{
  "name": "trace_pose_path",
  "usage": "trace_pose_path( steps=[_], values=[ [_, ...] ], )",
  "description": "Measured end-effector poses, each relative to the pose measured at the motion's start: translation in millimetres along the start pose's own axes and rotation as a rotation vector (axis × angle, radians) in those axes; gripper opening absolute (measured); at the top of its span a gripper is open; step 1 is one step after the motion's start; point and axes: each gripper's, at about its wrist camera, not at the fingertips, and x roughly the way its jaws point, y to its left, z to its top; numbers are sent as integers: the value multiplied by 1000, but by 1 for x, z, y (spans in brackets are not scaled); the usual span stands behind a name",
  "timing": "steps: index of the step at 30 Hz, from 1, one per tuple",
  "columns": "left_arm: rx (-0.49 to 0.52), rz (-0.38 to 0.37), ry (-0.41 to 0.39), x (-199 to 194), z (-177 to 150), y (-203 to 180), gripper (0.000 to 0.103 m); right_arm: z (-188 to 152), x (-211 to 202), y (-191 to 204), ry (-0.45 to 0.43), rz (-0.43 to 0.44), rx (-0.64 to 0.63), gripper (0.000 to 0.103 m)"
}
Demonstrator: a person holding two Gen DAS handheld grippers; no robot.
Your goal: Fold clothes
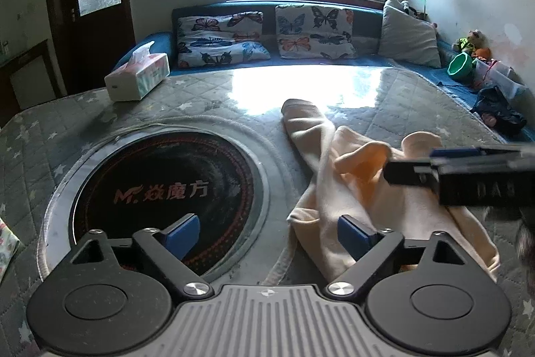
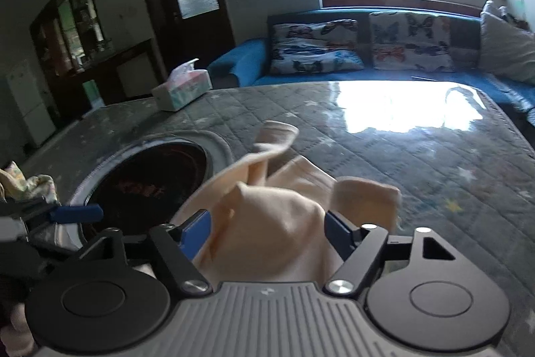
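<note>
Cream cotton garment (image 1: 351, 176) lies rumpled on our grey quilted table (image 1: 200, 96), long axis running near to far. Our right gripper (image 2: 267, 231) sits nearer, jaws apart with a raised fold between them; our left gripper (image 1: 267, 231) hangs spread at its left edge.

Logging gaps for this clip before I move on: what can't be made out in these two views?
- Right gripper: in the right wrist view the cream garment bulges between its fingers; whether they are clamped on it is unclear.
- Garment type: crumpled in both views; its near end is hidden behind the left gripper.
- Table: window glare washes out its far part.
- Patterned cloth: cut off by the left edge in both views.
</note>
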Motion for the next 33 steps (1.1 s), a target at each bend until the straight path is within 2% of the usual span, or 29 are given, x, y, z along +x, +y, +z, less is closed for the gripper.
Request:
trace_pose_path(
  steps=[4, 9, 14, 17, 25, 32, 33],
  values=[
    [-7, -5, 18, 6, 0, 2, 81, 9, 19, 3, 31, 20, -14, 67],
    [-9, -21, 27, 9, 2, 0, 80, 9, 39, 6, 72, 14, -31, 50],
    [4, -33, 26, 13, 7, -1, 81, 7, 42, -2, 71, -14, -21, 16],
    [8, -46, 22, 15, 12, -5, 83, 7, 33, -11, 43, -45, 0, 8],
    [2, -98, 23, 28, 26, -15, 92, 3, -23, -31, -81, -113, 31, 6],
    [39, -94, 25, 55, 37, -24, 90, -12, -82, -56, -163, -205, 83, 6],
    [41, -98, 29, 59, 38, -25, 85, -15, -90, -59, -173, -220, 89, 6]
  ],
)
